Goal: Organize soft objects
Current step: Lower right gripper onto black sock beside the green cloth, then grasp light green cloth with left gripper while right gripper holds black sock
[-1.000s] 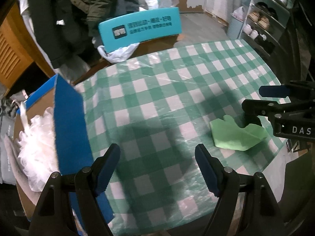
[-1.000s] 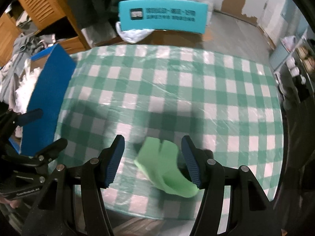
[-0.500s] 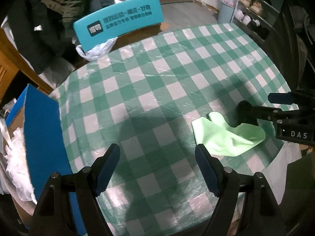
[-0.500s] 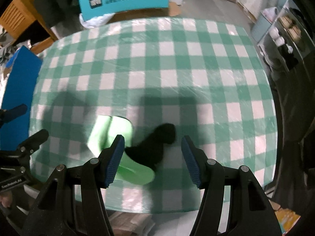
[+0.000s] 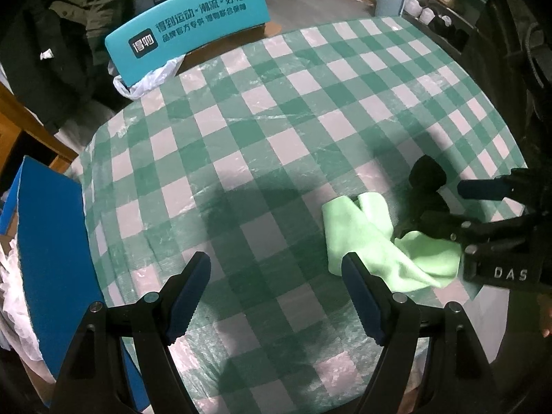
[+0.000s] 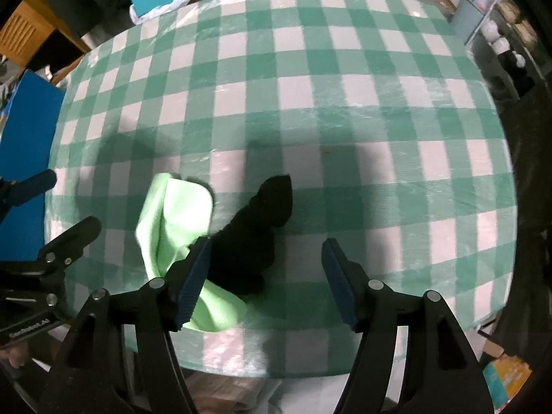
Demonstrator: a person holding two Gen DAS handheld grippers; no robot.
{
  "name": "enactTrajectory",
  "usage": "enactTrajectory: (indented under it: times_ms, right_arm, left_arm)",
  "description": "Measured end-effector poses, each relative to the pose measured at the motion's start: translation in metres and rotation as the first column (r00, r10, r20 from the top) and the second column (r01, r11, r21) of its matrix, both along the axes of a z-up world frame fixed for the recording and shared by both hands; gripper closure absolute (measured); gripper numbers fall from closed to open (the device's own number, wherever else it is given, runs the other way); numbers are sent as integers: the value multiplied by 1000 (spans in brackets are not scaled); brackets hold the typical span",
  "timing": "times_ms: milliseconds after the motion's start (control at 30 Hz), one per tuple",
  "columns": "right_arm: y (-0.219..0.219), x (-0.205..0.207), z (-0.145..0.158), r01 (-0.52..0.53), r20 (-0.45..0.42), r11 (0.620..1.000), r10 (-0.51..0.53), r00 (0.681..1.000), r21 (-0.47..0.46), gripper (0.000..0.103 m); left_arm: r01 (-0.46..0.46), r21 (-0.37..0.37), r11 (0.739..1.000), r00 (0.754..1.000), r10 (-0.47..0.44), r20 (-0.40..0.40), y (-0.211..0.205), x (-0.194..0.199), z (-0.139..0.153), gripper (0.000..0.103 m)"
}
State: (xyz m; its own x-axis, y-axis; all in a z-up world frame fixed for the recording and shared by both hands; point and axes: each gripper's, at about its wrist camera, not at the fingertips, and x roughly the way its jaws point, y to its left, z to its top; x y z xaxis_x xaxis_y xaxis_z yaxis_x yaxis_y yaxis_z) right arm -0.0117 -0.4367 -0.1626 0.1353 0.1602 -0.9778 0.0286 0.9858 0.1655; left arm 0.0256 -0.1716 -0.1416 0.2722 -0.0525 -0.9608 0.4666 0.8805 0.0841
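A crumpled light-green cloth (image 5: 369,238) (image 6: 172,220) lies on the green-checked table near its front edge. A black soft item (image 5: 426,179) (image 6: 255,238) lies partly on the cloth's right side. My right gripper (image 6: 265,276) (image 5: 445,207) hangs over the black item, which lies between the jaws, close against the left finger (image 6: 193,276). The jaws are opening, and the right pad stands well clear of the item. My left gripper (image 5: 276,296) (image 6: 65,203) is open with nothing in it, just left of the cloth, above bare tablecloth.
A blue box (image 5: 51,241) with white fluffy stuff (image 5: 10,293) beside it stands at the table's left edge. A teal chair back (image 5: 186,38) with a white plastic bag is at the far side. Shelves with shoes (image 5: 434,13) are at the far right.
Both grippers have come lower and nearer the table. The green cloth has shifted from between the right jaws to their left. The black item now shows between them, and they stand wider.
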Motion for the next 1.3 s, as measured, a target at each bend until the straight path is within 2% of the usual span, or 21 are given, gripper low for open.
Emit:
enactTrajectory:
  times_ms: [233,300,333,600,733,867,1100,1300]
  right_arm:
    - [7,12,-12,11,-11,999,-11,1000,43,39]
    - [9,15,-14,9,-12,998,-9,1000,64,55]
    - [10,16,-15,8,-11,998,-7,1000,67,60]
    - [4,14,7,12,62,999,-10,998,-34,60]
    - [-8,11,10,32,70,997,-27,997,-68,60]
    - [-21,4,8,55,60,997,-53,997,-45,60]
    - [-34,-6,10,70,60,997,-68,996,-30,60]
    - [-43,-8,8,86,51,996,-85,995,-21,60]
  left_arm:
    - [-14,-1,1000,1000,14,-18,9,2,-5,23]
    - [-16,-2,1000,1000,16,-20,11,2,-6,23]
    - [-17,-2,1000,1000,17,-22,12,3,-7,23]
    - [-24,-35,999,999,22,-48,6,7,-7,23]
    - [-11,-56,998,998,7,-67,-6,7,-8,22]
    - [6,-108,994,996,-16,-91,-21,3,-8,17]
    - [71,-138,988,989,-88,-118,-46,-4,-14,16]
    - [60,-215,975,974,-104,-200,-54,-2,-26,16]
